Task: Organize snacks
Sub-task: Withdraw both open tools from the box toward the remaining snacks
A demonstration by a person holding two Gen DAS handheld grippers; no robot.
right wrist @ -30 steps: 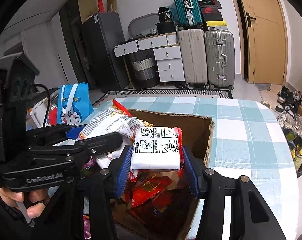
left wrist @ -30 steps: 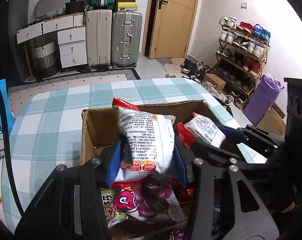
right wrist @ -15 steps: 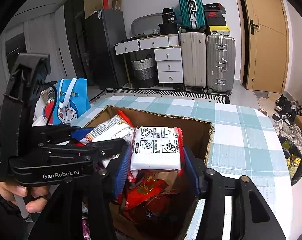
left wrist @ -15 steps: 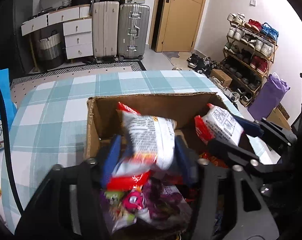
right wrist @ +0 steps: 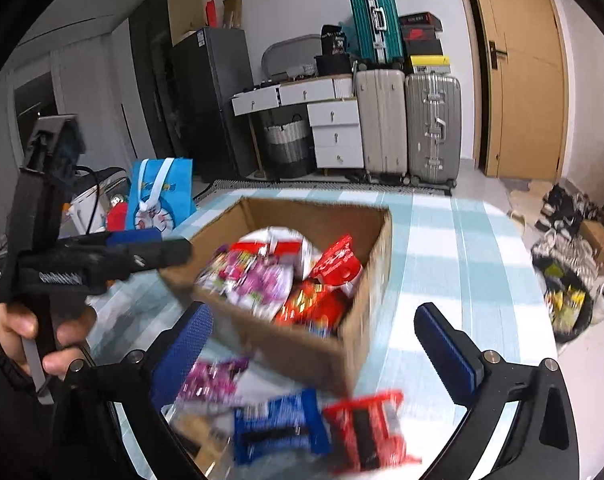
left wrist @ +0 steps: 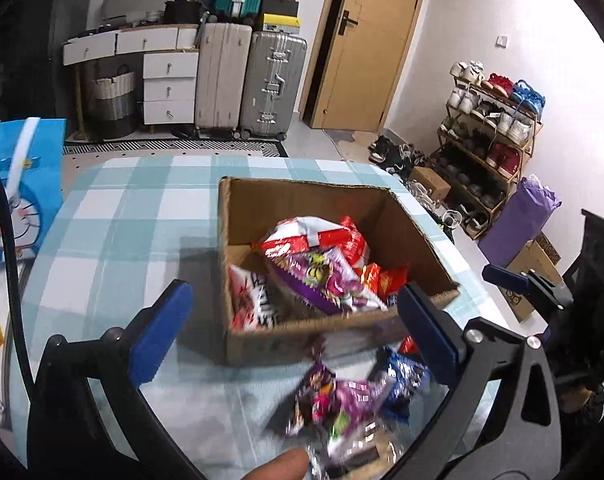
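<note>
Motion blur smears the loose packets at the near edge of the worktop (left wrist: 113, 216), so their print is unreadable: a purple packet (left wrist: 334, 404), a blue packet (right wrist: 277, 428) and a red packet (right wrist: 366, 432), all lying just in front of the cardboard box (left wrist: 326, 336). A fingertip (left wrist: 277, 466) pokes in at the bottom of the left view, cut off by the frame.

The left gripper (left wrist: 297, 328) has just been opening and its jaws stand wide with nothing between the pads; same story for the right gripper (right wrist: 314, 340), spread wide and empty, hanging over the box's near corner.

The box sits on the checked cloth toward the right side of the worktop, its right wall close to the rim; bare cloth lies open to its left and behind it. Inside, snack bags (left wrist: 322, 256) are heaped: white-and-red on top, purple beside it, red and orange ones half buried. A blue cartoon bag (left wrist: 21, 188) stands off the left edge.
</note>
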